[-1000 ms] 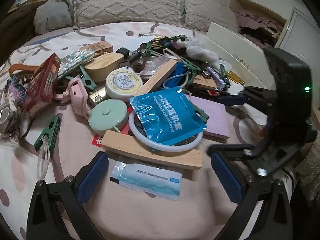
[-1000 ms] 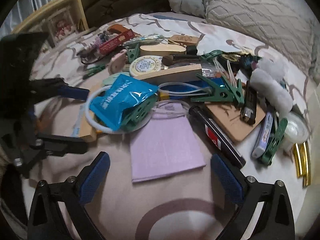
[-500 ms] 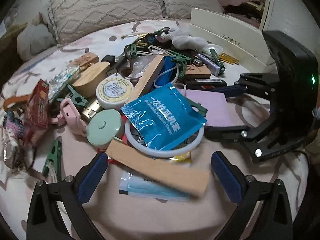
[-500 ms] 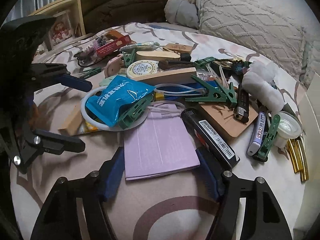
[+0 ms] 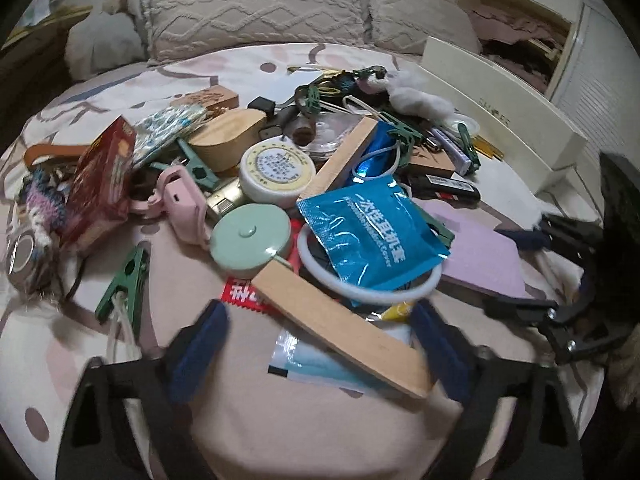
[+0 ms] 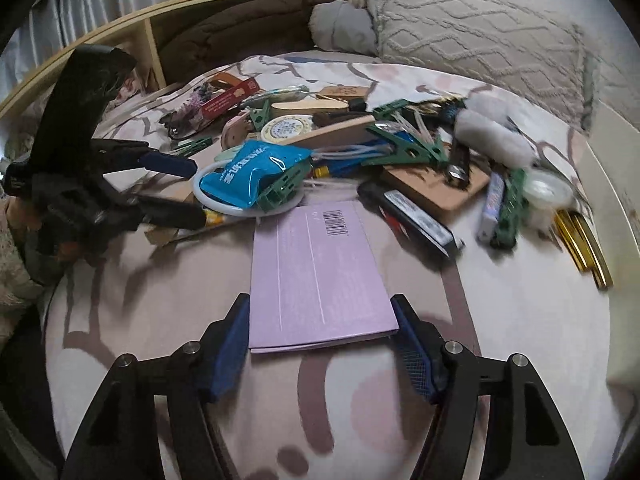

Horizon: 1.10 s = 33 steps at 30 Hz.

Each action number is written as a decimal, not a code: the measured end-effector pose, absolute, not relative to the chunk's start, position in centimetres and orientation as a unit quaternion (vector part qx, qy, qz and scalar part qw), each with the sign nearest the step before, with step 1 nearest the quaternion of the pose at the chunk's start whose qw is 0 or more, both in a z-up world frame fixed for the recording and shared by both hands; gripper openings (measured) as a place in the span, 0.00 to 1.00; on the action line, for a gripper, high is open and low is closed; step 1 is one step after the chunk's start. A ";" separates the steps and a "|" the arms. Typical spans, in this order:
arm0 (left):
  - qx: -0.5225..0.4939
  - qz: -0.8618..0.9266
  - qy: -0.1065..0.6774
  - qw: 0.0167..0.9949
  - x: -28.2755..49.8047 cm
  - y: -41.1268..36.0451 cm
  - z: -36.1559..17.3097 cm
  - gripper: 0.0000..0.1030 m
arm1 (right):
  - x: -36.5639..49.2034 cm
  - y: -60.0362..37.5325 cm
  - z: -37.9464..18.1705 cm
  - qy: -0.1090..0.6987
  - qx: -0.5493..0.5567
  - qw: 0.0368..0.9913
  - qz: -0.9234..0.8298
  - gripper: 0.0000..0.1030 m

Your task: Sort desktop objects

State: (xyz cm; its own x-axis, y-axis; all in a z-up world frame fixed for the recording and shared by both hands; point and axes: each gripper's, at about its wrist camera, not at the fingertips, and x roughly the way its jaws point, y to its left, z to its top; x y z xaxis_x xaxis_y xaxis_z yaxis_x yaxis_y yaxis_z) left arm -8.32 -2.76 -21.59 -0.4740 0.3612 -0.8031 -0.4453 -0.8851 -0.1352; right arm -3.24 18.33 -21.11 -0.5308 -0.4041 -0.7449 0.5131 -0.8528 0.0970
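A long wooden slat (image 5: 340, 320) lies slantwise on a pale blue packet (image 5: 316, 356) at the near edge of the pile. My left gripper (image 5: 320, 320) straddles the slat. Its jaws are closing, and the blue pads (image 5: 200, 344) stand apart from the wood. The same gripper (image 6: 176, 188) shows at the left of the right wrist view. My right gripper (image 6: 320, 308) is shut on the near end of a purple notebook (image 6: 316, 272), one pad on each side edge. In the left wrist view this gripper (image 5: 520, 270) holds the notebook (image 5: 480, 256) at the right.
The pile on the patterned bedspread holds a blue foil packet (image 5: 372, 236), a white ring (image 5: 372, 292), a green round case (image 5: 250, 244), a red box (image 5: 104, 184) and green clips (image 5: 124, 284). A white box (image 5: 500, 112) borders the right. Pillows (image 5: 256, 4) lie behind.
The right jaws closed onto the purple notebook and drew it out of the pile. The wooden slat swung slantwise, and the left jaws narrowed around it.
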 end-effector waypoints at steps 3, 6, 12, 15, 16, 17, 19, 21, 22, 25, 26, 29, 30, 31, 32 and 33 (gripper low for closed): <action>-0.457 0.859 0.040 0.226 -8.0 -2.8 -21.7 0.72 | -2.3 18.9 -21.1 0.061 0.408 0.248 -0.876 0.67; -0.456 0.861 0.045 0.222 -7.3 -2.1 -21.5 0.59 | -1.1 19.1 -21.1 0.072 0.404 0.230 -0.882 0.67; -0.456 0.868 0.031 0.193 -6.5 -2.1 -21.1 0.41 | 0.8 20.4 -21.1 0.057 0.396 0.208 -0.892 0.67; -0.459 0.870 0.003 0.179 -6.5 -2.9 -21.0 0.30 | 1.8 21.3 -21.0 0.047 0.388 0.191 -0.901 0.67; -0.461 0.870 -0.005 0.177 -6.5 -3.1 -21.0 0.29 | 2.1 21.5 -21.0 0.044 0.386 0.188 -0.902 0.67; -0.462 0.870 -0.009 0.175 -6.5 -3.3 -21.0 0.28 | 2.4 21.8 -21.0 0.041 0.386 0.187 -0.903 0.67; -0.461 0.871 -0.012 0.171 -6.4 -3.3 -21.0 0.27 | 3.1 22.2 -21.1 0.037 0.385 0.184 -0.903 0.67; -0.461 0.871 -0.014 0.167 -6.3 -3.2 -21.0 0.27 | 3.8 22.5 -21.2 0.037 0.384 0.183 -0.904 0.67; -0.461 0.872 -0.014 0.164 -6.2 -3.2 -21.0 0.27 | 4.2 22.6 -21.2 0.037 0.382 0.182 -0.905 0.67; -0.458 0.878 -0.005 0.142 -5.7 -3.2 -21.1 0.25 | 5.1 23.2 -21.2 0.033 0.374 0.177 -0.910 0.67; -0.455 0.880 -0.001 0.135 -5.4 -3.1 -21.1 0.25 | 5.3 23.5 -21.2 0.030 0.372 0.173 -0.912 0.67; -0.453 0.884 0.001 0.114 -4.6 -3.5 -21.1 0.25 | 5.6 24.1 -21.3 0.019 0.368 0.166 -0.915 0.67; -0.456 0.883 -0.004 0.108 -4.3 -3.7 -21.2 0.25 | 5.6 24.1 -21.2 0.019 0.367 0.165 -0.915 0.67; -0.459 0.882 -0.011 0.107 -4.1 -3.9 -21.3 0.25 | 5.7 24.1 -21.2 0.020 0.367 0.164 -0.915 0.67; -0.462 0.880 -0.020 0.108 -3.9 -4.1 -21.4 0.25 | 5.8 24.2 -21.2 0.021 0.366 0.163 -0.916 0.67; -0.463 0.879 -0.030 0.108 -3.6 -4.3 -21.4 0.25 | 5.8 24.2 -21.2 0.022 0.365 0.160 -0.917 0.67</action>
State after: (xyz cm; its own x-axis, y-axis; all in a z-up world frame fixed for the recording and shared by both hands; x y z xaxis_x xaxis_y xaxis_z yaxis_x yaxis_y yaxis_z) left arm -3.58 -4.34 -21.39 -0.5475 0.2176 -0.8080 -0.1613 -0.9749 -0.1533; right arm 5.83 24.22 -21.15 -0.6822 -0.2772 -0.6766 0.3088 -0.9480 0.0770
